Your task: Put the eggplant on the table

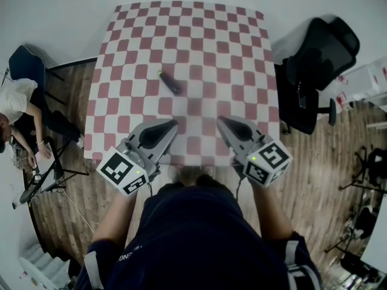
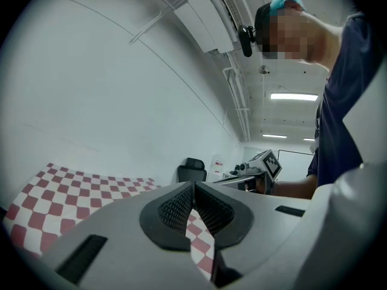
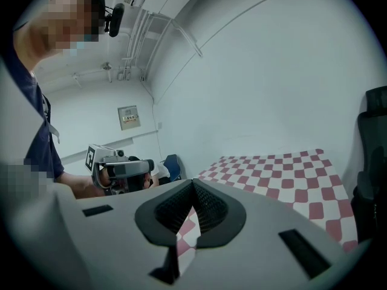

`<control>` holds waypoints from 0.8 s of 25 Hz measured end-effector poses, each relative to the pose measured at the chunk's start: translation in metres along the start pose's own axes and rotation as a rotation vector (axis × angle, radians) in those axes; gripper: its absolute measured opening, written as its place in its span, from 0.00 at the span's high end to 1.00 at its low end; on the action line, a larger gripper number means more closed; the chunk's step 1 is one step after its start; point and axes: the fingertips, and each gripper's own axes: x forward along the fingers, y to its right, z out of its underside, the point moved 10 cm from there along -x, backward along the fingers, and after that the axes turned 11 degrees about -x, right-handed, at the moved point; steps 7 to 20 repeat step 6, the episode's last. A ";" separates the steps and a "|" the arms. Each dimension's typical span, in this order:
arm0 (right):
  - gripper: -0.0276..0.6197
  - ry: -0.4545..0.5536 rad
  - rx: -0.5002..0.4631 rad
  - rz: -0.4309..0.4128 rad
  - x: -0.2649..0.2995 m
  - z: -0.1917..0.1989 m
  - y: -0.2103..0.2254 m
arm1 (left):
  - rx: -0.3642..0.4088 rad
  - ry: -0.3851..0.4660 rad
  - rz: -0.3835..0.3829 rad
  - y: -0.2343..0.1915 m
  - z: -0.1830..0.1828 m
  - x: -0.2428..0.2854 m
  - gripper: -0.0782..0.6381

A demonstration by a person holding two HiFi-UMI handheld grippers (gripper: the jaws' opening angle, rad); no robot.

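At nine o'clock in the head view, a seated person [image 1: 15,104] in a white top is seen, with a blue chair [image 1: 27,65] just behind and a tripod [image 1: 51,174] stood on the wooden floor [image 1: 78,186] at about eight o'clock.

Next comes the left gripper [image 1: 173,124], held over the near edge of the checkered table [image 1: 242,53] and aimed toward one o'clock. In the left gripper view its jaws are pressed together at the tips [image 2: 194,186]; nothing is pinched, and only the red and white cloth [image 2: 72,186] is glimpsed below the ribbed pads [image 2: 176,210].

And there is the eggplant [image 1: 170,83]! It is laid flat on the cloth, a touch to nine o'clock of the table's middle, its length run from about ten o'clock to about four. It is well apart from both grippers: at twelve o'clock from the left tip and at ten o'clock from the right one.

The right gripper [image 1: 220,120] is held over the same near edge, aimed toward eleven o'clock. In the right gripper view its jaws are likewise closed tight [image 3: 192,183], with nothing between them.

At three o'clock, a black office chair [image 1: 317,62] is parked just beside the table's edge.
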 end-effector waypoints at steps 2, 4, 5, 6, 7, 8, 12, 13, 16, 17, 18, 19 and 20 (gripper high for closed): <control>0.93 -0.007 0.005 0.000 0.001 0.002 0.003 | -0.002 0.000 -0.001 -0.001 0.001 0.001 0.84; 0.93 -0.011 0.007 0.000 0.003 0.002 0.004 | -0.003 0.000 -0.001 -0.002 0.001 0.002 0.84; 0.93 -0.013 0.007 -0.001 0.005 0.003 0.005 | -0.003 0.000 0.000 -0.003 0.001 0.003 0.84; 0.93 -0.015 0.007 -0.001 0.006 0.003 0.006 | -0.003 0.000 0.000 -0.005 0.001 0.003 0.84; 0.93 -0.015 0.007 -0.001 0.006 0.003 0.006 | -0.003 0.000 0.000 -0.005 0.001 0.003 0.84; 0.93 -0.015 0.007 -0.001 0.006 0.003 0.006 | -0.003 0.000 0.000 -0.005 0.001 0.003 0.84; 0.93 -0.015 0.007 -0.001 0.006 0.003 0.006 | -0.003 0.000 0.000 -0.005 0.001 0.003 0.84; 0.93 -0.015 0.007 -0.001 0.006 0.003 0.006 | -0.003 0.000 0.000 -0.005 0.001 0.003 0.84; 0.93 -0.015 0.007 -0.001 0.006 0.003 0.006 | -0.003 0.000 0.000 -0.005 0.001 0.003 0.84; 0.93 -0.015 0.007 -0.001 0.006 0.003 0.006 | -0.003 0.000 0.000 -0.005 0.001 0.003 0.84; 0.93 -0.015 0.007 -0.001 0.006 0.003 0.006 | -0.003 0.000 0.000 -0.005 0.001 0.003 0.84; 0.93 -0.015 0.007 -0.001 0.006 0.003 0.006 | -0.003 0.000 0.000 -0.005 0.001 0.003 0.84; 0.93 -0.015 0.007 -0.001 0.006 0.003 0.006 | -0.003 0.000 0.000 -0.005 0.001 0.003 0.84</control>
